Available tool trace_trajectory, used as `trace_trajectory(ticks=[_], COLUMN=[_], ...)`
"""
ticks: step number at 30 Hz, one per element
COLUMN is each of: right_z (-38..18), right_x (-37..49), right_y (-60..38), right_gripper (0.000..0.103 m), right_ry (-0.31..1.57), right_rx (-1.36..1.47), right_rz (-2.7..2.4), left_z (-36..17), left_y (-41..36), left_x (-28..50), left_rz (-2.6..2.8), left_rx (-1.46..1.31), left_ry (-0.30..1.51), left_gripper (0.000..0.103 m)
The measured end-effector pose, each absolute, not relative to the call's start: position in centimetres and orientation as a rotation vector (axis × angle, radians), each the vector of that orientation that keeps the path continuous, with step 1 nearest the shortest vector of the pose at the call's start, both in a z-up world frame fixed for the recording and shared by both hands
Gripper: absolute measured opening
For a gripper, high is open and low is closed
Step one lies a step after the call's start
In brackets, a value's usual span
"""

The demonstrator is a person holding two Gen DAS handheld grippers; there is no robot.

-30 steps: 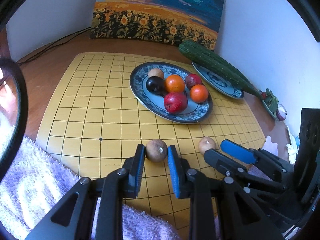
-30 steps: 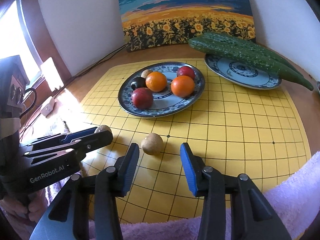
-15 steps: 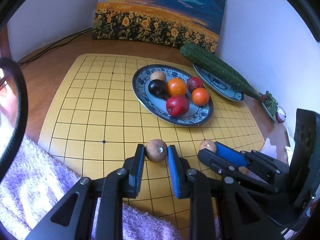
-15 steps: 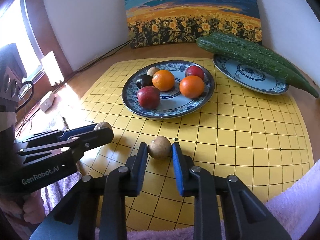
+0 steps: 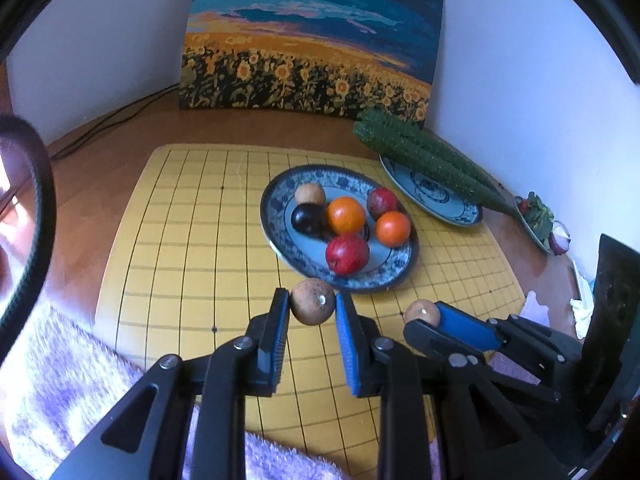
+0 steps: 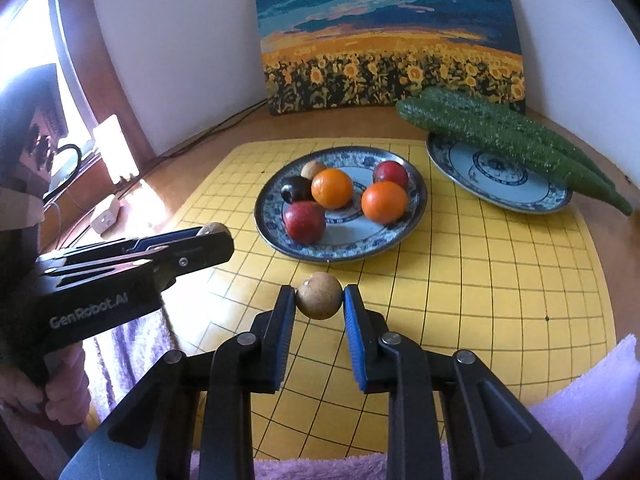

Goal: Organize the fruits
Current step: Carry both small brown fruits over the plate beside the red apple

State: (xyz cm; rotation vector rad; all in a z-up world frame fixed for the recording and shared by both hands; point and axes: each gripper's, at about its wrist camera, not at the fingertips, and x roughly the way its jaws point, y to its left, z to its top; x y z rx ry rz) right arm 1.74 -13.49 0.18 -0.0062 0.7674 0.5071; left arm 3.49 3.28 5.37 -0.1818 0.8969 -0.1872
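Grippers both clamped. Left gripper (image 5: 313, 308) pinches a brown round fruit (image 5: 312, 301) between its blue pads, over the near part of the yellow grid board (image 5: 172, 240), just short of the fruit plate's near rim. Right gripper (image 6: 319, 302) pinches a second brown round fruit (image 6: 319, 301) the same way, also just near of that plate. From the right wrist view the left gripper comes in from the left, its fruit peeking past the fingertips.

Blue-patterned fruit plate (image 6: 416, 196) sits mid-board and holds two oranges (image 6: 332, 188), two red fruits (image 6: 305, 222), a dark plum-like fruit (image 6: 296, 189) and one more brown fruit (image 6: 313, 169) at its far edge. Second patterned plate (image 6: 500, 188) is on the far right, half off the board, with long green bumpy gourds (image 6: 504, 136) lying across it. Sunflower painting (image 6: 392, 40) leans on the far wall. Purple fuzzy towel (image 5: 72, 364) covers the board's near edge. A hand (image 6: 60, 392) shows at lower left of the right wrist view, on the left gripper's handle.
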Motion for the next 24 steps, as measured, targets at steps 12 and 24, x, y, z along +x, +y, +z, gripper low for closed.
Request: trace_trajectory(ticks=[12, 24], right_z=[1.1, 0.8], right_x=[3.4, 5.3], right_y=[-13.0, -12.9], right_gripper=[0.026, 0.026], right_ry=[0.743, 0.748], right_rx=[-0.019, -0.021], right_rz=[0.497, 0.486], left_z=[5.4, 3.9], left_y=[2.3, 2.5], left_x=[6.7, 8.1], left_rz=[-0.21, -0.203], left_rx=[-0.14, -0.15], left_ry=[0.867, 0.883], left_gripper=[0.024, 0.024])
